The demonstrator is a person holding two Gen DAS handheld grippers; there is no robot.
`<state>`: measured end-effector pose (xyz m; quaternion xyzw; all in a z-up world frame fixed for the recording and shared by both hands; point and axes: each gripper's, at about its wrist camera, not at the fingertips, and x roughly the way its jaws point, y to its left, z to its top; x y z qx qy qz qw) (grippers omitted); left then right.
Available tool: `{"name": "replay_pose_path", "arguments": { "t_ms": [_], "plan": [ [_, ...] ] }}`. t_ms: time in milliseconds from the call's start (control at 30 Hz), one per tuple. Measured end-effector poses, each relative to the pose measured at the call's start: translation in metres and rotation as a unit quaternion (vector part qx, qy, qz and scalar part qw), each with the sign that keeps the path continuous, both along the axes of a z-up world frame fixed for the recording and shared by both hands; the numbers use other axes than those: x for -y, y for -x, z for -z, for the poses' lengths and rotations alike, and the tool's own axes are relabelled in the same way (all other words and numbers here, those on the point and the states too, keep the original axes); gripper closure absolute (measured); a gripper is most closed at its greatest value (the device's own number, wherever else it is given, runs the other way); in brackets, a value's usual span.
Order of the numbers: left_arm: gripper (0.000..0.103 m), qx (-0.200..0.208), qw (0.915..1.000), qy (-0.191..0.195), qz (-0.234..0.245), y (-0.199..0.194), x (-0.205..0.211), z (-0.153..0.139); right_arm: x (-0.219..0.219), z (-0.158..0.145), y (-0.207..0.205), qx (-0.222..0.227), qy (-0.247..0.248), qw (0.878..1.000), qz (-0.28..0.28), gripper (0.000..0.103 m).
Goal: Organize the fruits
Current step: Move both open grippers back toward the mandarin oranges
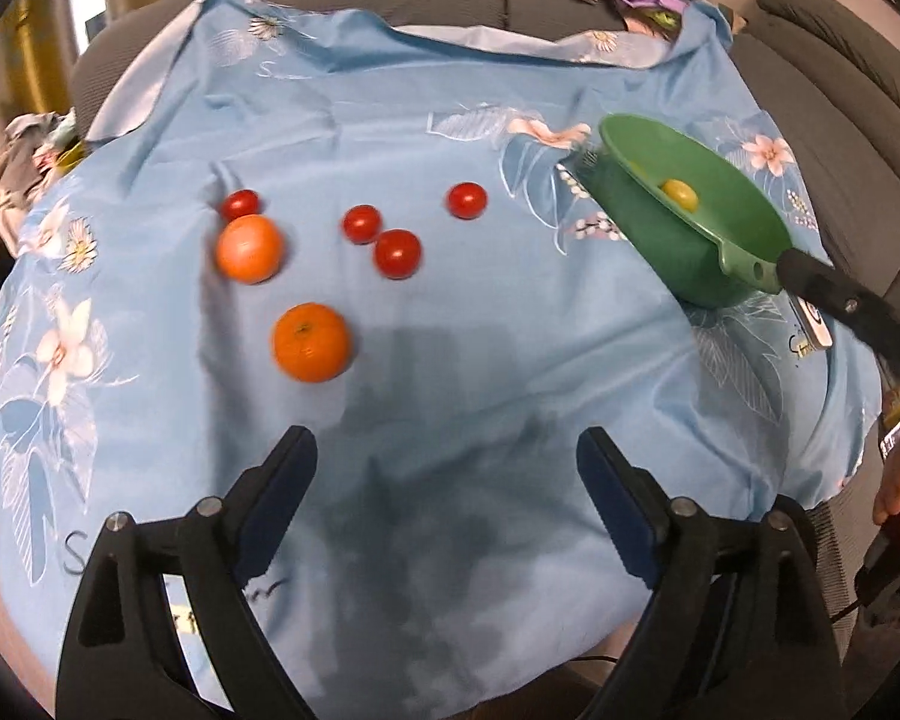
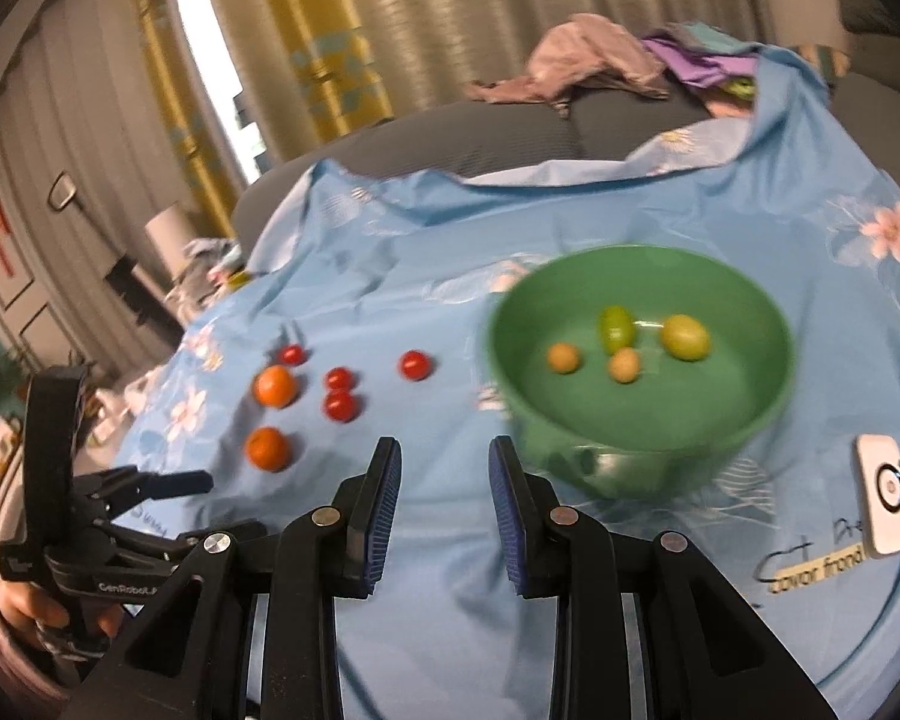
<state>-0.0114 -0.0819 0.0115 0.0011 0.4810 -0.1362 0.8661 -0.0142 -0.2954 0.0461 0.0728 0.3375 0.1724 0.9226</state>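
Note:
Two oranges (image 1: 312, 342) (image 1: 249, 249) and several red cherry tomatoes (image 1: 397, 253) lie on the blue floral cloth (image 1: 450, 420). A green bowl (image 1: 690, 210) stands tilted at the right with small yellow and green fruits inside (image 2: 684, 336). My left gripper (image 1: 447, 468) is open and empty above the cloth, short of the oranges. In the left wrist view one finger (image 1: 840, 294) of my right gripper touches the bowl's rim tab. In the right wrist view my right gripper (image 2: 444, 468) is open, its right finger at the bowl's (image 2: 642, 360) near edge. The fruits (image 2: 268, 449) (image 2: 340, 405) lie left of it.
A white rectangular device (image 2: 885, 492) lies on the cloth right of the bowl. A grey sofa (image 1: 840, 60) with piled clothes (image 2: 600, 66) surrounds the covered surface. Curtains hang behind. My left gripper shows at the left in the right wrist view (image 2: 168, 483).

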Motion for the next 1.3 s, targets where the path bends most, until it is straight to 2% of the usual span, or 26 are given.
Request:
{"name": "replay_pose_path", "arguments": {
  "t_ms": [500,633,1033,1300],
  "plan": [
    [0.013,0.017,0.9994,0.01,-0.027,0.022,-0.047,-0.006,-0.065,-0.001,-0.001,-0.019,0.051,0.997,-0.047,0.073],
    [0.002,0.025,0.9989,0.021,-0.034,0.022,-0.056,-0.008,-0.075,-0.001,-0.005,-0.022,0.062,0.997,-0.05,0.06],
    [0.001,0.042,0.9978,0.037,-0.036,0.018,-0.068,-0.009,-0.095,0.0,-0.014,-0.031,0.077,0.994,-0.065,0.06],
    [0.001,0.033,0.997,0.055,-0.044,0.011,-0.083,0.0,-0.104,0.004,-0.022,-0.039,0.084,0.994,-0.065,0.06]
  ]
}}
